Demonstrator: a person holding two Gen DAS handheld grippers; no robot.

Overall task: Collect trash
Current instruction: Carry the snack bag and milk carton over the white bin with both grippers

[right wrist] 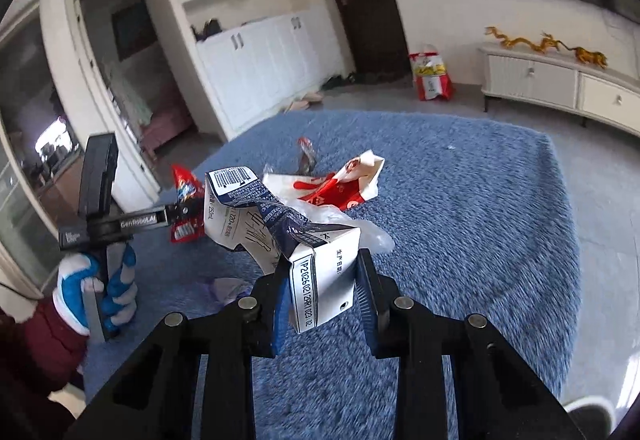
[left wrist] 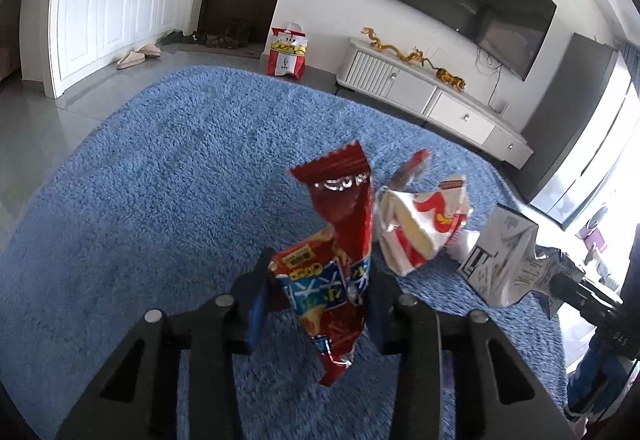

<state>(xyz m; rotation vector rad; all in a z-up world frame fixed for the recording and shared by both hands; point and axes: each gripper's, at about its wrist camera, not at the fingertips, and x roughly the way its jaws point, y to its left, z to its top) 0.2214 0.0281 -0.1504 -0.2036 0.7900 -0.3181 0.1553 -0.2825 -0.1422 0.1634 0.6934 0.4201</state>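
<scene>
Left gripper (left wrist: pixel 320 292) clamped on crinkled red-and-blue foil snack wrapper (left wrist: pixel 332 240), lifted above shaggy blue rug (left wrist: pixel 160 179). Right gripper (right wrist: pixel 322 296) clamped on crushed white-and-navy milk carton (right wrist: pixel 308 248). Crumpled red-and-white paper bag (right wrist: pixel 344 183) left on rug beyond, beside clear plastic scrap (right wrist: pixel 372 236).

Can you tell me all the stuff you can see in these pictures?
snack wrapper: one, red and blue, in the left gripper.
milk carton: one, white and navy, crushed, in the right gripper.
paper food bag: one, white and red, on the rug.
small wrapper: one, reddish, behind the paper bag.
rug: one, blue, shaggy.
takeaway bag: one, red and white, near the dark door.
TV cabinet: one, white, along the wall.
dragon ornament: one, gold, on the cabinet.
left gripper: black, shut on the wrapper.
right gripper: black, shut on the carton.
</scene>
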